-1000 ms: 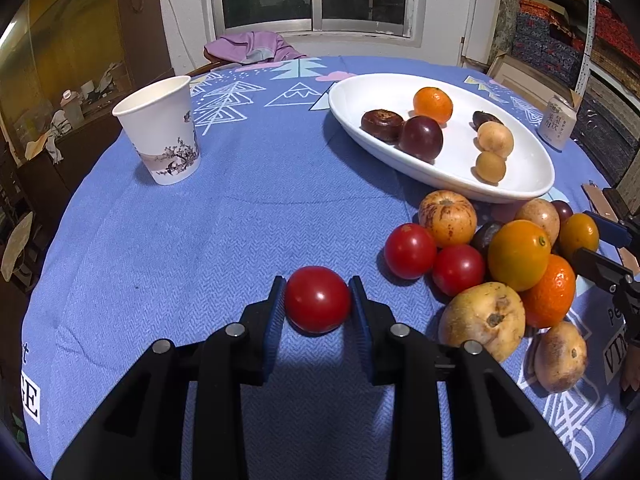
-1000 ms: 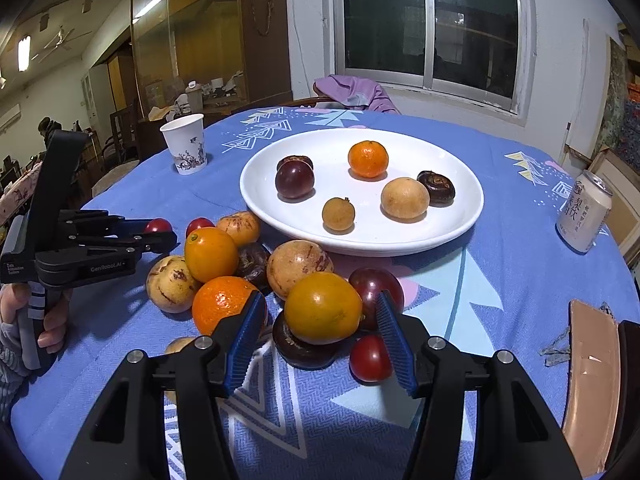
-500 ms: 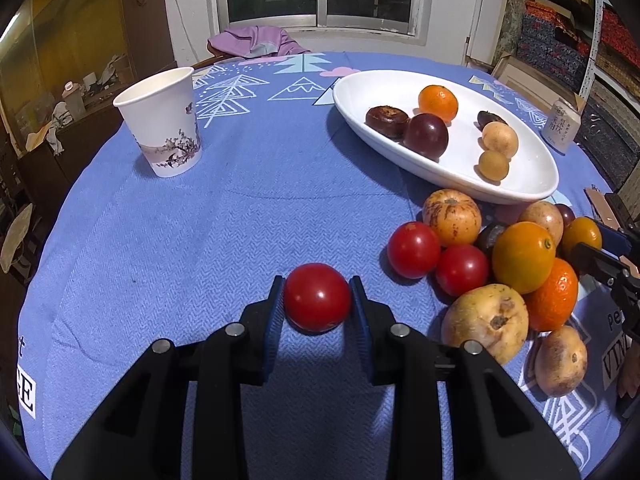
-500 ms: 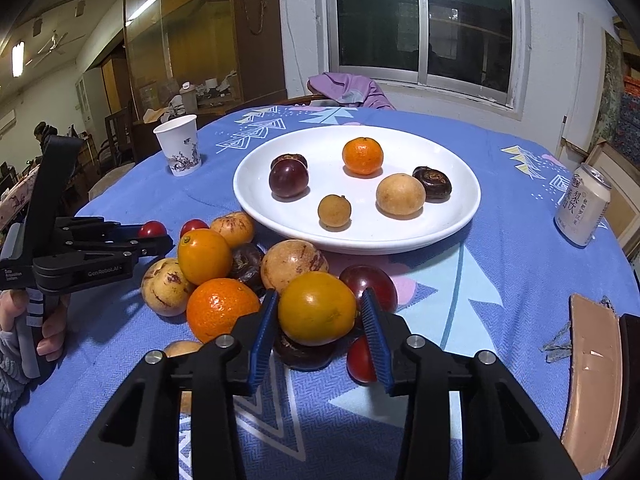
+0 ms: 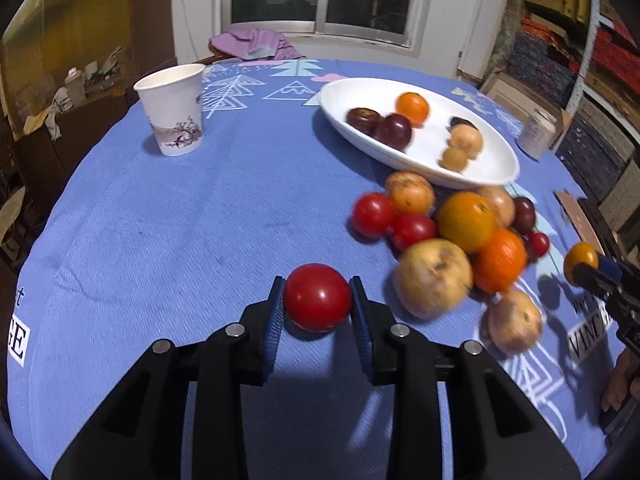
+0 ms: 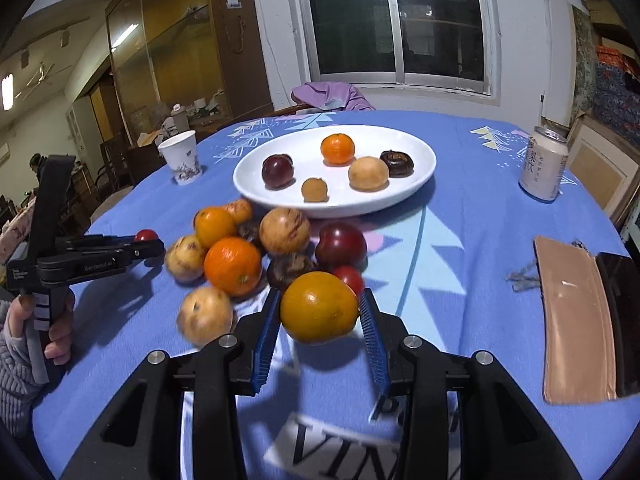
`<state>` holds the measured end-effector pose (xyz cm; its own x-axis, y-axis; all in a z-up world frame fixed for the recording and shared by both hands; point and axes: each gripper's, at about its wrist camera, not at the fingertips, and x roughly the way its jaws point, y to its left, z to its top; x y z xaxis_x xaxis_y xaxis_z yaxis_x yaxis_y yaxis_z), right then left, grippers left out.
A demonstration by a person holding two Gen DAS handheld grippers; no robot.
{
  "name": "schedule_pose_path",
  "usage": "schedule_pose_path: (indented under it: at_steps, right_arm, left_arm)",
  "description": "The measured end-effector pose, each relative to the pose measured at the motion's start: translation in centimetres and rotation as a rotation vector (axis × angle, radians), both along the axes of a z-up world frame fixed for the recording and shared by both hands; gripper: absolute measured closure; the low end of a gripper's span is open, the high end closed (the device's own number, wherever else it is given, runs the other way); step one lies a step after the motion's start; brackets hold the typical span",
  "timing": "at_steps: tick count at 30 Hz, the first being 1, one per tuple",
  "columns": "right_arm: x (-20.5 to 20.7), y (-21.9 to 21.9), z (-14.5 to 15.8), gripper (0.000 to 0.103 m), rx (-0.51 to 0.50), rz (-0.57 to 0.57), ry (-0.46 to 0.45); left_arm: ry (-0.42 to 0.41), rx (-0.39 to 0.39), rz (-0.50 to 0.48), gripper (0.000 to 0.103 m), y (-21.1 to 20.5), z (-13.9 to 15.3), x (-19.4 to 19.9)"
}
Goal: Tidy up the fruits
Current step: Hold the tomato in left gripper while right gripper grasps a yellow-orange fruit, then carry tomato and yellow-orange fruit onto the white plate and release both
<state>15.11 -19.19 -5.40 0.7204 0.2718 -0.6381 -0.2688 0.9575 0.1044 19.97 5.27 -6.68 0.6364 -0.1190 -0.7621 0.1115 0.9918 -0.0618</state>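
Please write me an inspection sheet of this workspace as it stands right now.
Surface: round table under a blue patterned cloth.
Job's things: white plate holding six fruits; loose fruit pile beside it.
Clutter: paper cup, drink can, tan pouch.
Grippers: left gripper shut on a red tomato; right gripper shut on a yellow-orange citrus.
Cables: nothing seen.
Surroundings: window, purple garment on a chair, cabinets.

wrist views (close, downward), shared plate (image 5: 496, 152)
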Motion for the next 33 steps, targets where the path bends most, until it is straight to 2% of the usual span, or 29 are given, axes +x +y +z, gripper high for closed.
schedule_pose_path:
  at_steps: [4, 16, 26, 30, 33]
  right_arm:
    - [0.5, 0.3, -0.5, 0.062, -0.013, 0.007, 0.042]
    - [1.5, 0.5, -1.8, 0.062, -0.010, 0.022, 0.138]
    - [1.2, 0.5, -1.7, 0.062, 0.003, 0.038, 0.136]
    - [1.0, 0.0, -0.3, 0.062, 0.030, 0.041, 0.085]
    - [2.1, -0.8, 2.2, 0.062, 0.047, 0.041, 0.047]
  left_arm:
    - [0.020, 0.042, -0.057, 0.071, -2.0, -0.7, -1.5]
    - [0.022, 0.073, -0.063, 0.071, -2.4, -1.1, -1.4]
    - [0.014, 0.059, -0.059, 0.071, -2.3, -0.8, -1.5]
    - [-0.038, 0.035, -0.047, 0.071, -1.9, 0.9, -1.2]
    - [-0.063, 0.044, -0.046, 0.071, -2.0, 2.9, 0.7]
